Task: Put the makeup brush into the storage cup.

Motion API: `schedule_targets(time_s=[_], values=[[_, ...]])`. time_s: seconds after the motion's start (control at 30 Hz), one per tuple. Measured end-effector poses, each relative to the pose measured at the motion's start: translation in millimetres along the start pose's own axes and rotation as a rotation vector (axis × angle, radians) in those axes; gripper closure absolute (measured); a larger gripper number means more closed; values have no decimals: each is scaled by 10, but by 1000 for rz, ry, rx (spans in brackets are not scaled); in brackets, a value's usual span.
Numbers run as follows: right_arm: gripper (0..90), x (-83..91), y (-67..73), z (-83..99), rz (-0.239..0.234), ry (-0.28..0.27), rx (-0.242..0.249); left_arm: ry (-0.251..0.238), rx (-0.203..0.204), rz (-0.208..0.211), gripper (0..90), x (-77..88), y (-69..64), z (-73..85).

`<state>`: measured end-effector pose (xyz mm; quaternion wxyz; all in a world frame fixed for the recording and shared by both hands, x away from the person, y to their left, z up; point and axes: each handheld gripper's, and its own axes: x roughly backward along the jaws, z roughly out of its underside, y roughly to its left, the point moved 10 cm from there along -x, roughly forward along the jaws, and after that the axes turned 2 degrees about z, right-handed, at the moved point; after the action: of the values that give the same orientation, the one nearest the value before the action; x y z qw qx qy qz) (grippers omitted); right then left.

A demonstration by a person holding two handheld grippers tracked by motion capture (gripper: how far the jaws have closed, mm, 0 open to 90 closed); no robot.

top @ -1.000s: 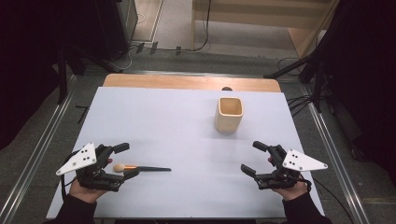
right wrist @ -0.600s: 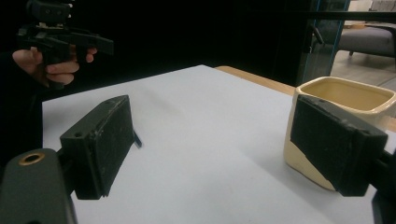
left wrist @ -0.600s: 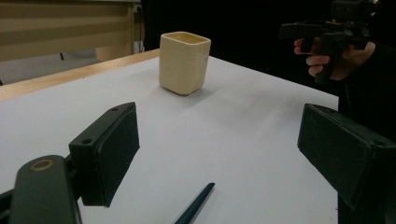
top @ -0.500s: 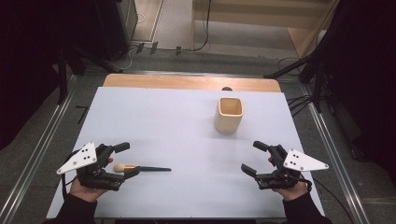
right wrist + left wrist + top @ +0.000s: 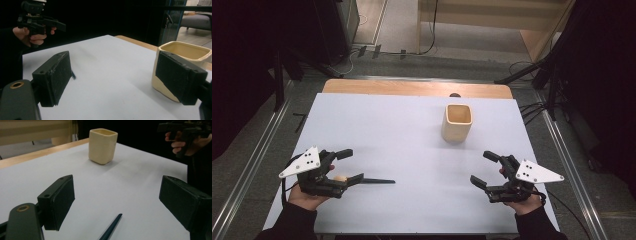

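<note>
I've got the left gripper [image 5: 343, 167] low over the white table [image 5: 402, 150], jaws spread wide and grasping nothing. Between them lies the brush [image 5: 362, 180], flat on the table, its pale rounded end tucked near my left hand [image 5: 307, 197] and its dark slim tip pointing away from the gripper toward the table's middle. In the left gripper view that dark tip [image 5: 110, 227] runs up from the bottom edge, right in the gap between the two black pads [image 5: 58, 202], touching neither as far as I can see.

Taking the cream cup [image 5: 457, 122] as my marker: it stands upright, mouth open to the top, on the far right part of the table, just short of the wooden strip [image 5: 412, 88] along the far edge. The brush sits well apart from the cup, on the near-left side of it. The left gripper is there too, nearer to me and far left of the cup.

The right gripper [image 5: 486, 170] is nearer to me than the cup and slightly right of it, also released, jaws well apart with nothing between them. In the right gripper view the cup [image 5: 185, 57] shows partly behind the right-hand pad [image 5: 178, 76], farther off, not touched. My right hand [image 5: 524, 200] sits at the table's near edge.
</note>
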<state>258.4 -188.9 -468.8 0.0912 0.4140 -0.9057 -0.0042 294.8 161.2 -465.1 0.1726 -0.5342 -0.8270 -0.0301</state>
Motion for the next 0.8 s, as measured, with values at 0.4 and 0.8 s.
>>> schedule_targets(time_s=[0.4, 0.8], values=[[143, -10, 8, 12, -3, 10, 2, 176, -33, 55, 140, -76, 33, 5], [143, -19, 9, 25, -4, 19, 2, 347, -74, 75, 145, -126, 126, -12]])
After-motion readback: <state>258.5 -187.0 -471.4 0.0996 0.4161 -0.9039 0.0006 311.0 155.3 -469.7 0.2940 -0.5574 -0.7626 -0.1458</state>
